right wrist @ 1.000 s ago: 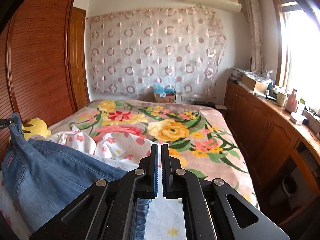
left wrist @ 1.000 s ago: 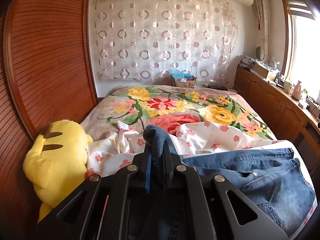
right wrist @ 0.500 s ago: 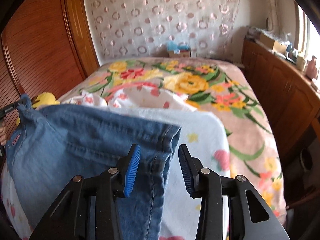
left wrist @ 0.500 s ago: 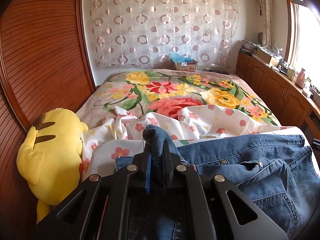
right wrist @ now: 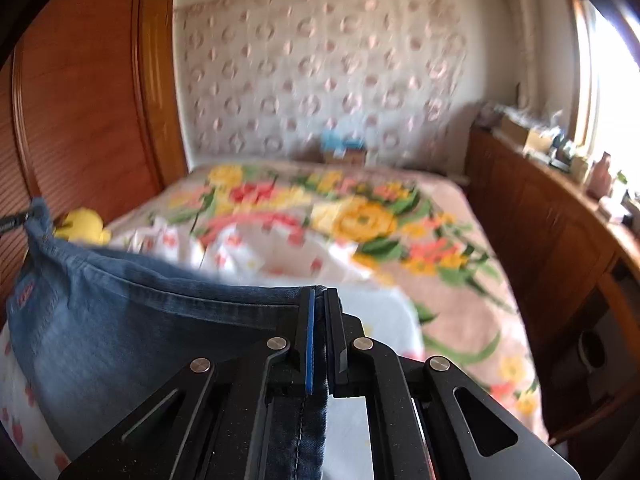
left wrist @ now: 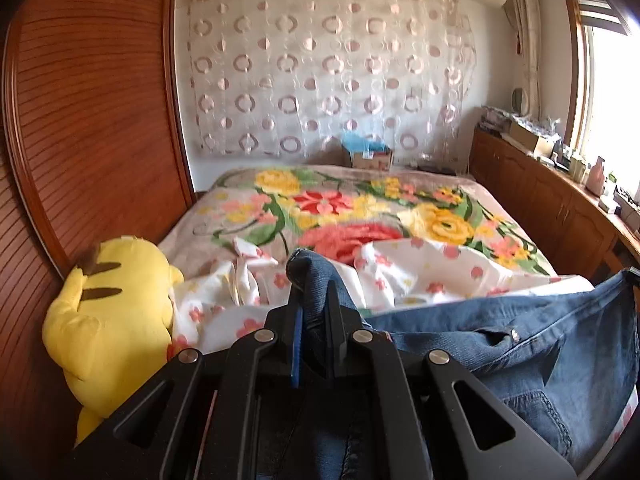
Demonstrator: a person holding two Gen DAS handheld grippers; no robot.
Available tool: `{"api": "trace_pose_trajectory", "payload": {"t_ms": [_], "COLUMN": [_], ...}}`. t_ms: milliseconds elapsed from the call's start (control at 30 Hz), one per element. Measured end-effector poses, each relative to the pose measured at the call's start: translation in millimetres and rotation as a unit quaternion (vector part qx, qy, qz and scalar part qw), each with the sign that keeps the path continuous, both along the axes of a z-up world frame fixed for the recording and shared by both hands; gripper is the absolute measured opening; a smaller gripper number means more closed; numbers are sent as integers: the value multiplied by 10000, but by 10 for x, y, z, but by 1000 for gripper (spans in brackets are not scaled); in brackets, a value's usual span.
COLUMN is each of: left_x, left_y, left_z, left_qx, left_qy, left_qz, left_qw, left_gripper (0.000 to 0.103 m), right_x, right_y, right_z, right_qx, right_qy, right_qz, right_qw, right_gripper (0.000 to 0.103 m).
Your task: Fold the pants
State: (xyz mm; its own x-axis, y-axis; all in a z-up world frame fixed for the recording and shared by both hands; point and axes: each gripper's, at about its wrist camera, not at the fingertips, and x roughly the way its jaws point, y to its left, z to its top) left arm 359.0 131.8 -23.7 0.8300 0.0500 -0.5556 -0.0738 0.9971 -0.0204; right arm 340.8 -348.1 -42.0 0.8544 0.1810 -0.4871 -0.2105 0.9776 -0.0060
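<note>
Blue denim pants (left wrist: 500, 344) hang by the waistband over the near end of the bed. My left gripper (left wrist: 314, 300) is shut on one corner of the waistband, with a bunch of denim sticking up between the fingers. My right gripper (right wrist: 319, 300) is shut on the other corner of the pants (right wrist: 140, 320). The waistband stretches between the two grippers, lifted off the bed. The far tip of the left gripper (right wrist: 12, 222) shows at the left edge of the right wrist view.
A white floral sheet (left wrist: 420, 276) lies crumpled under the pants on a flowered blanket (left wrist: 352, 216). A yellow plush toy (left wrist: 108, 320) sits against the wooden wardrobe (left wrist: 80, 120) on the left. Wooden cabinets (left wrist: 560, 216) with clutter line the right wall.
My right gripper was open around the waistband corner half a second ago and has shut on it and lifted it. The left gripper stayed shut on its corner and rose a little.
</note>
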Motion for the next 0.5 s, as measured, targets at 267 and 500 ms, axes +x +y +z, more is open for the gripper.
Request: {"api": "trace_pose_trajectory", "payload": {"t_ms": [267,500], "left_x": [332,246], "left_y": [3,33], "left_z": [-150,-201], "left_qx": [-77,-98], "left_qy": [470,648], "left_qz": [-58,-58], "left_qw": [9988,9978], "left_gripper": [14,45], "right_x": [566,897], "right_y": [-8,165], "right_z": [-137,-287], "right_qx": [-294,-332], "right_qy": [261,746], "right_qz": [-274,-349], "right_qw": [9989,9960], "right_gripper": [4,4]}}
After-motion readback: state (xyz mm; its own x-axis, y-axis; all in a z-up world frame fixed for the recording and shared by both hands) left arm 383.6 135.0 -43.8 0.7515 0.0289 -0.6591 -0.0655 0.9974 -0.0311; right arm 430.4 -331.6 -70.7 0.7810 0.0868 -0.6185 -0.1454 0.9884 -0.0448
